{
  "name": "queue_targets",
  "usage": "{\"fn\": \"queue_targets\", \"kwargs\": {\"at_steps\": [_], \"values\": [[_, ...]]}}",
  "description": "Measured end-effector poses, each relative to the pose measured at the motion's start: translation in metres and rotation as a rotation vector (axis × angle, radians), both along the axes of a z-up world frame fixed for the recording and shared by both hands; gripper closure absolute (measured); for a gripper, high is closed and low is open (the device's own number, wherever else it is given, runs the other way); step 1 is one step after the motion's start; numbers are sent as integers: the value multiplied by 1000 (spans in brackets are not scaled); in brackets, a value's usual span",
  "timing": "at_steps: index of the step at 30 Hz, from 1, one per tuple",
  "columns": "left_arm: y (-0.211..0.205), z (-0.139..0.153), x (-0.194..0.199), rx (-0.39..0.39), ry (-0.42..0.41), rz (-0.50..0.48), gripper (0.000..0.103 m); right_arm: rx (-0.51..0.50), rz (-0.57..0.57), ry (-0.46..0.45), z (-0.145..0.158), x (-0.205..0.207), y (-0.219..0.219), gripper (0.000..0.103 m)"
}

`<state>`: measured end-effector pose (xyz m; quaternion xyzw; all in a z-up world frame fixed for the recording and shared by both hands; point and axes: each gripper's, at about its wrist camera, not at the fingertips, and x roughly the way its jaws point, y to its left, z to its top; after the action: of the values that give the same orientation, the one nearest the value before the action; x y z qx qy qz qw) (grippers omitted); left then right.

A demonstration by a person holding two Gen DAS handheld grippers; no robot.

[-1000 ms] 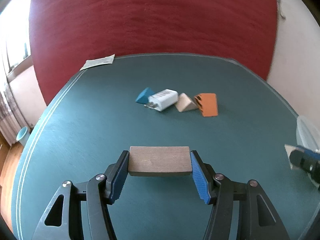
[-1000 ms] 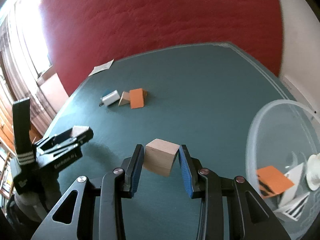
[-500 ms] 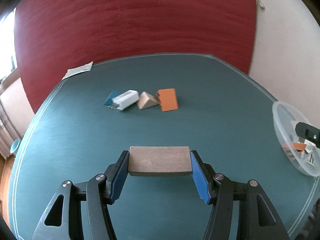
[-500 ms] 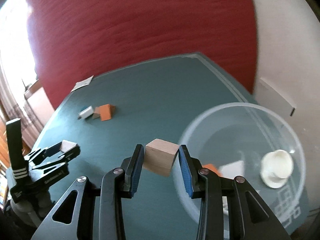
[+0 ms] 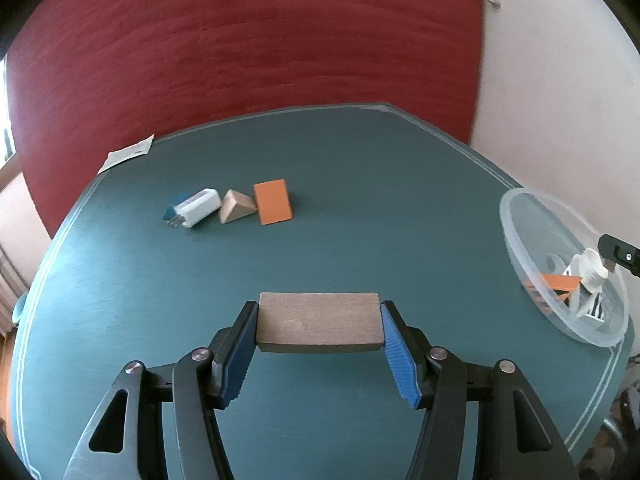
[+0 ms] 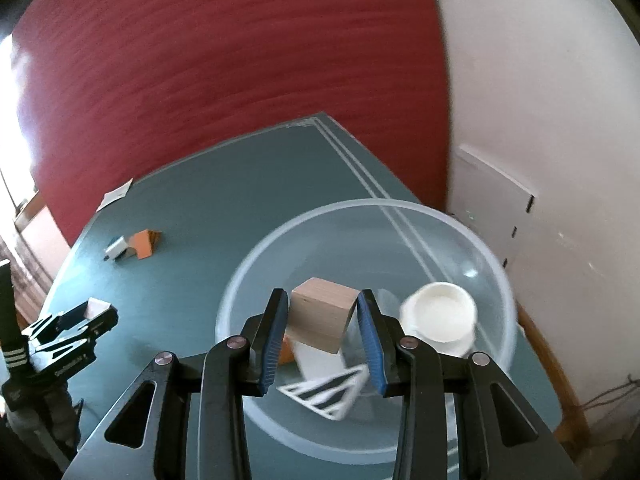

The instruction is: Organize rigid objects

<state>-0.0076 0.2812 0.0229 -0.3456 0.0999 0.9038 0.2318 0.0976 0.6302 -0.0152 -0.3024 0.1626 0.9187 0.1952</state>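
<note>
My left gripper (image 5: 318,330) is shut on a flat brown wooden block (image 5: 318,326), held above the green table (image 5: 360,220). My right gripper (image 6: 322,320) is shut on a pale wooden cube (image 6: 322,314), held over the clear plastic bowl (image 6: 496,264). The bowl holds a white cup (image 6: 442,316), an orange piece (image 6: 285,354) and a striped white triangle (image 6: 328,394). On the table lie a white charger (image 5: 196,208), a blue wedge (image 5: 171,210), a tan wedge (image 5: 236,211) and an orange wedge (image 5: 273,202). The left gripper also shows in the right wrist view (image 6: 86,316).
The bowl (image 5: 520,208) sits at the table's right edge in the left wrist view. A paper slip (image 5: 126,156) lies at the far left edge. A red wall and a white wall stand behind the table.
My right gripper has carried the cube rightward from over the table to over the bowl. My left gripper has swung right with its block; the bowl has come into its view.
</note>
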Motion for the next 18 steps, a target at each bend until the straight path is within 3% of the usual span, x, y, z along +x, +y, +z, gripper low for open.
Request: {"fn": "queue_targets", "kwargs": {"at_steps": [18], "values": [[37, 12, 17, -1, 13, -76, 40, -119, -62, 22, -12, 29, 34, 64]]}}
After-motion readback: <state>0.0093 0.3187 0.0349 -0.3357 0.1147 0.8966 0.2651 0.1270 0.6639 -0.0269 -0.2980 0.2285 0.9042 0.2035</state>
